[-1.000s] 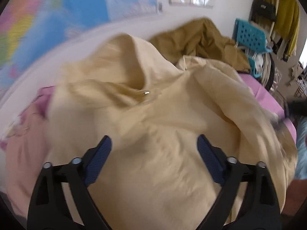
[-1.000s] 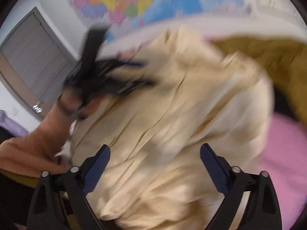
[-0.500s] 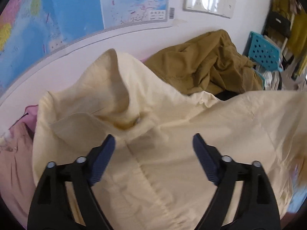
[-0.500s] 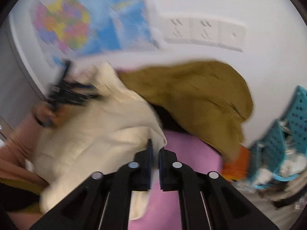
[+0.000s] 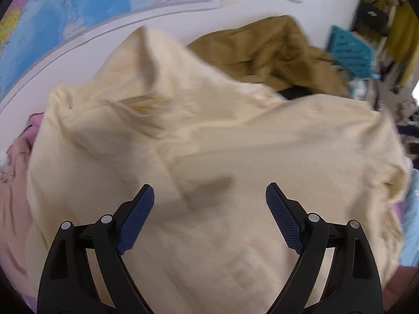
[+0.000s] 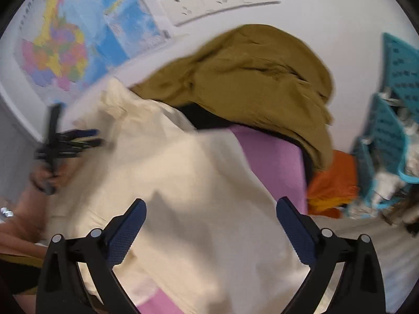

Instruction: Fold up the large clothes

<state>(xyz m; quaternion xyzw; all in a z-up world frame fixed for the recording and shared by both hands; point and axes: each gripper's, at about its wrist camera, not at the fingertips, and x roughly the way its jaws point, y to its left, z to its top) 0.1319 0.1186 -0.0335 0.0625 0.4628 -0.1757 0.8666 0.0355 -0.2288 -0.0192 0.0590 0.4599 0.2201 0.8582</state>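
Observation:
A large cream garment (image 5: 209,136) lies spread over the pink-purple surface (image 6: 272,162), its collar end bunched up toward the wall. My left gripper (image 5: 209,191) hovers over its middle, jaws wide apart, with no cloth between the pads. In the right wrist view the same left gripper (image 6: 68,141) shows at the garment's far left side, held by a hand. My right gripper (image 6: 211,204) is above the cream garment's (image 6: 183,183) right part. Its jaws are opening and nothing is pinched between them.
An olive-brown garment (image 6: 256,78) is heaped against the wall behind the cream one. An orange cloth (image 6: 335,183) and teal plastic baskets (image 6: 387,136) lie to the right. A pink garment (image 5: 15,183) is at the left. A map (image 6: 65,39) and sockets (image 6: 217,0) hang on the wall.
The right gripper was wide apart, snapped shut half a second ago while swinging right, and now stands wide again. The cream garment has spread out flatter to the right. The left gripper shifted slightly.

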